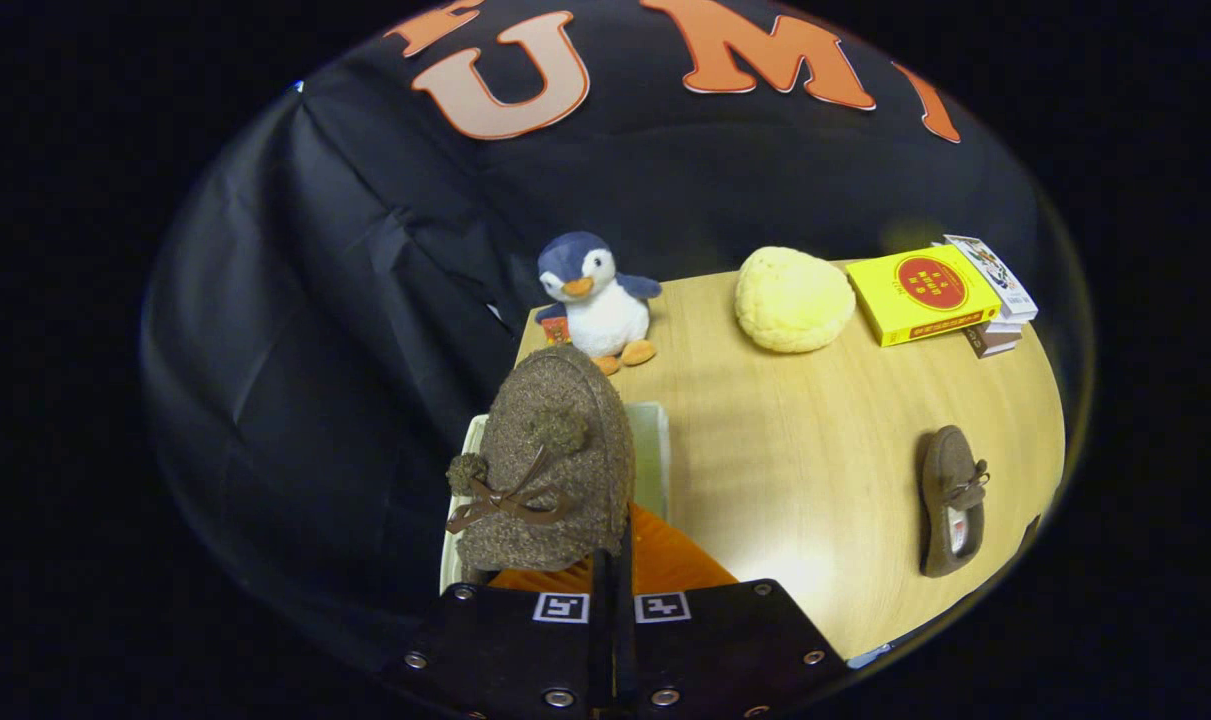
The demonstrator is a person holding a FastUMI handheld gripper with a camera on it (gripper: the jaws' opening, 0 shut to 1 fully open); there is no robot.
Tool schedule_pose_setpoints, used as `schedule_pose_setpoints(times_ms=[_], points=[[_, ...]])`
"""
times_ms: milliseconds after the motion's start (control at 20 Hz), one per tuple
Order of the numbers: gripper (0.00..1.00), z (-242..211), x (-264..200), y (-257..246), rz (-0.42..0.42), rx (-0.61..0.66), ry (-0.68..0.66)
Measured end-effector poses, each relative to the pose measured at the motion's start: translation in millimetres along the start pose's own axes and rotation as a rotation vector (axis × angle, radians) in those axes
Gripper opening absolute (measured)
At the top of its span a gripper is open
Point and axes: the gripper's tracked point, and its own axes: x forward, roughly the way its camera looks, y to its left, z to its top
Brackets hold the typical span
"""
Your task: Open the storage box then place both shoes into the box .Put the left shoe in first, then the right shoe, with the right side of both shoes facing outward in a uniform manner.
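Note:
My gripper (613,565) is shut on the rear rim of a brown woolly shoe (550,460) with a bow and pompoms, its toe pointing away from me. The shoe hangs over the pale storage box (653,450), which sits at the table's left edge and is mostly hidden under it. An orange ribbed part of the box (670,562) lies just ahead of my fingers, to the right of the shoe. The second brown shoe (953,500) lies on the wooden table (805,450) far to the right, toe away from me.
A plush penguin (595,300) stands at the table's far left corner, just beyond the box. A yellow sponge-like lump (793,298) and a yellow box on stacked books (930,292) sit along the far edge. The black cloth wall hangs behind and to the left.

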Motion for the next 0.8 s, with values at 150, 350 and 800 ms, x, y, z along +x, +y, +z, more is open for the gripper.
schedule_pose_setpoints(times_ms=[150,350,800], points=[[0.02,-16.8,17.3,26.9,0.03,-0.011,0.055],[0.02,-32.5,41.7,34.9,0.0,-0.022,0.082],[0.03,-71.4,107.2,36.0,-0.074,0.075,0.182]])
